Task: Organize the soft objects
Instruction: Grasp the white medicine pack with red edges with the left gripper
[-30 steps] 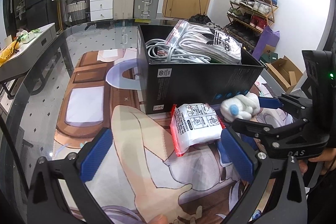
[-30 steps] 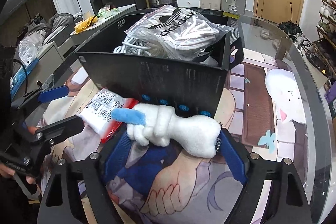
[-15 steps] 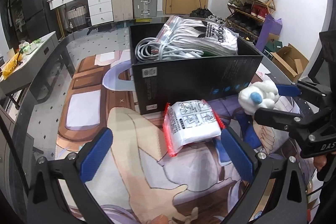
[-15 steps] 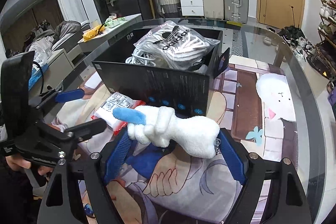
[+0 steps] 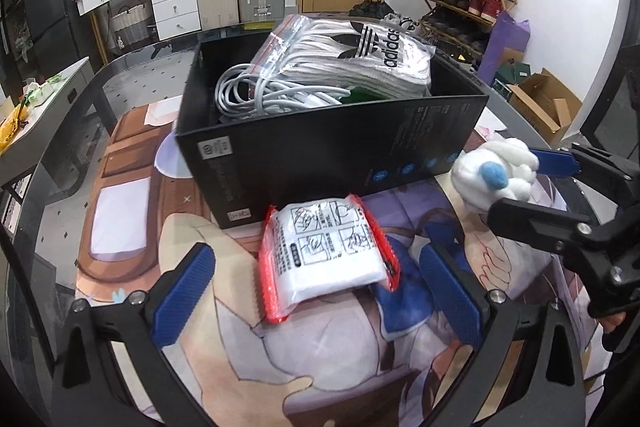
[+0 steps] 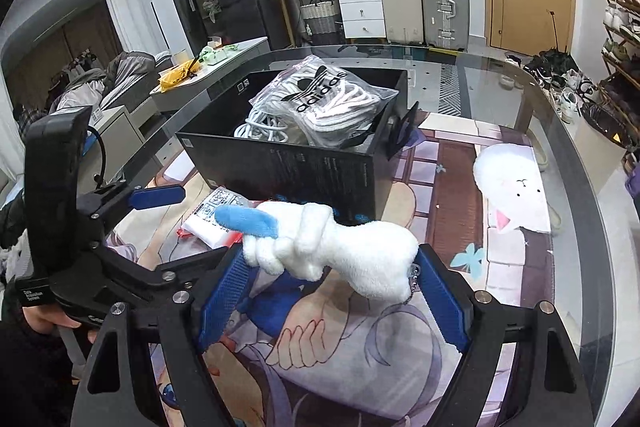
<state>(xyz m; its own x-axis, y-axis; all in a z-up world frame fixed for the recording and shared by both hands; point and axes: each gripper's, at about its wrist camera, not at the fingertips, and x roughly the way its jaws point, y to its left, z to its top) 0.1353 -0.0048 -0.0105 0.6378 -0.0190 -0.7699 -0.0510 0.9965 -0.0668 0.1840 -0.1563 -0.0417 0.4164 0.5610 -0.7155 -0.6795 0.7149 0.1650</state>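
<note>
Printed mat (image 6: 460,187), plush toy (image 6: 340,251) between right gripper (image 6: 332,291) jaws

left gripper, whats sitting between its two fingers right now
In the left wrist view a white packet with red edges lies on the printed mat between the open fingers of the left gripper, just before the black box.

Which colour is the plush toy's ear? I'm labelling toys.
Light blue, on the white plush toy; the right wrist view shows it best.

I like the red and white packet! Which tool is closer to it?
Left. The left tool is open right around the packet. The right tool is off beside it, gripping the white plush toy.
</note>
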